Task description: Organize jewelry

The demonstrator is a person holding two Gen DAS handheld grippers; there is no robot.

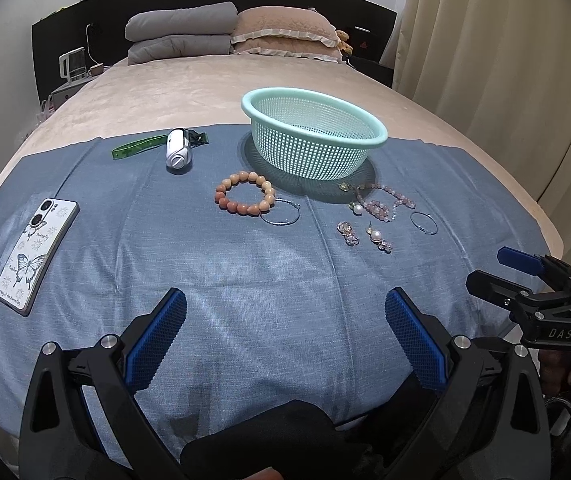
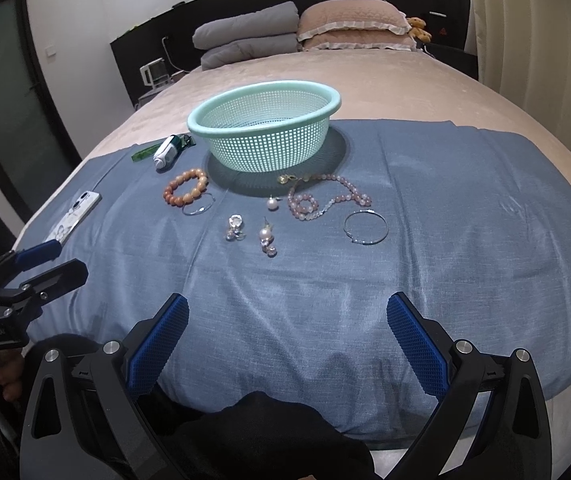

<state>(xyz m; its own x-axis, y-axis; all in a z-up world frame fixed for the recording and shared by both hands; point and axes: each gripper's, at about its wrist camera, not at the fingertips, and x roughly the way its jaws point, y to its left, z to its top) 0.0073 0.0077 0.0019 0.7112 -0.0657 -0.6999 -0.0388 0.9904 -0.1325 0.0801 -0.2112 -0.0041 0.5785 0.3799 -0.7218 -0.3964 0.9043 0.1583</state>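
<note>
Waiting wide open and empty near the cloth's front edge, the left gripper (image 1: 285, 336) and right gripper (image 2: 287, 340) have gathered nothing. The mint basket (image 2: 205, 128) looks empty; bead bracelet (image 2: 186, 191), pink necklace (image 2: 327, 196), hoops and earrings lie on the blue cloth (image 2: 465, 208) just before it

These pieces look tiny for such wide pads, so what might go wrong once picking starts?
The thin hoop lies flat on the blue cloth; the pads may pinch fabric with it. The pink bead strand is loosely coiled and could trail over the basket rim. Small earrings might slip through its mesh.
</note>
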